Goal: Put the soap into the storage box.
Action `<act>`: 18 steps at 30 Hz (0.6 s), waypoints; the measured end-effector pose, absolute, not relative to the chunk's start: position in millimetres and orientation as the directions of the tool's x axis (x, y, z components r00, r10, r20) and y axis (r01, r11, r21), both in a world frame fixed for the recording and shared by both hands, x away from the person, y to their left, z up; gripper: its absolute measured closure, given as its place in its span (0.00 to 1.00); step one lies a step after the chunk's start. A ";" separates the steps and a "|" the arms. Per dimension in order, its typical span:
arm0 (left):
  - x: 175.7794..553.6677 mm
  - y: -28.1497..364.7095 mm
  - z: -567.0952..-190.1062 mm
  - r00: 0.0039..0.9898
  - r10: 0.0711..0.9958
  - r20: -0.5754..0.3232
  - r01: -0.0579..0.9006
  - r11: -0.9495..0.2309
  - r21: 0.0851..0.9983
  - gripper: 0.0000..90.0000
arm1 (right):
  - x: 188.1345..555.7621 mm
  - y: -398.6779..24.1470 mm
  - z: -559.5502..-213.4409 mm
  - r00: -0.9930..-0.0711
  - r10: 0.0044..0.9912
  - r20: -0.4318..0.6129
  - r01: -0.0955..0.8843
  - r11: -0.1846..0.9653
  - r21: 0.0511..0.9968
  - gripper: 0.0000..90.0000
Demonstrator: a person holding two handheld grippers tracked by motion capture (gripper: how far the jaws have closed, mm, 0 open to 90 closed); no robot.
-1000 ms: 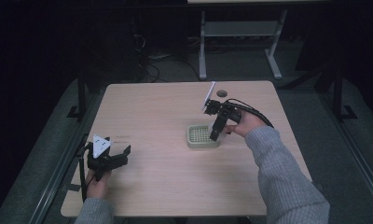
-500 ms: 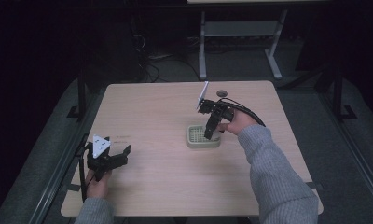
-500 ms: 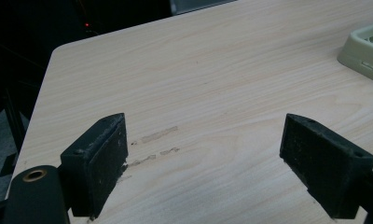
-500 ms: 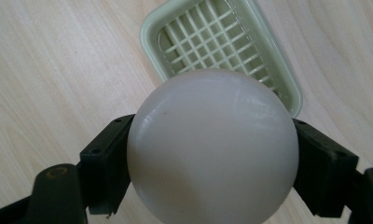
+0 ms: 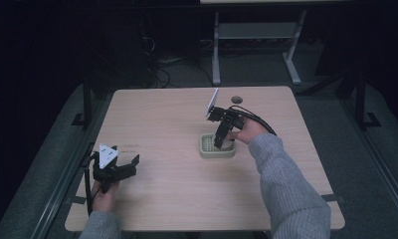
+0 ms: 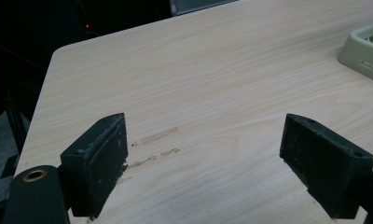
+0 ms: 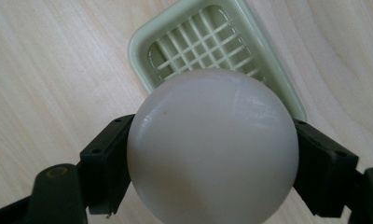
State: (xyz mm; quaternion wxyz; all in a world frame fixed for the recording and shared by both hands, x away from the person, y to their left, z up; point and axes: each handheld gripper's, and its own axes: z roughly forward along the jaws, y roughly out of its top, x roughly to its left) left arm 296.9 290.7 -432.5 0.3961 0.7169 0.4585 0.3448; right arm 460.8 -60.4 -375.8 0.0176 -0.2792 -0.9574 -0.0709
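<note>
Sitting near the table's (image 5: 152,119) middle, the pale green slatted tray (image 7: 208,35) is showing bare grid bars. Hanging just above it, the white ball (image 7: 212,144) is being squeezed between the right gripper's (image 5: 220,142) jaws; being round, it has no long axis. Since a second ago that gripper is tipping lower over the tray. Resting wide, the left gripper (image 6: 217,158) is holding nothing.

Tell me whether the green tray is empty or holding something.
Empty: the tray's bare grid shows; the white ball is clamped in the right hand-held gripper above it.
</note>
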 end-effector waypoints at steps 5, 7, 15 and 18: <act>297.0 290.9 -432.3 0.339 0.933 0.125 0.388 -0.259 0.885 0.17 | 463.9 -57.1 -381.7 -0.835 0.545 0.074 0.550 0.826 0.126 0.24; 297.0 290.6 -432.4 0.340 0.932 0.127 0.384 -0.260 0.886 0.16 | 465.2 -55.7 -383.7 -0.836 0.542 0.079 0.548 0.827 0.126 0.24; 296.9 290.5 -432.2 0.341 0.931 0.128 0.383 -0.262 0.886 0.16 | 468.1 -51.0 -387.9 -0.832 0.550 0.071 0.555 0.822 0.131 0.24; 296.9 290.6 -432.3 0.341 0.931 0.128 0.385 -0.262 0.885 0.16 | 469.4 -50.3 -389.5 -0.830 0.554 0.069 0.558 0.819 0.134 0.24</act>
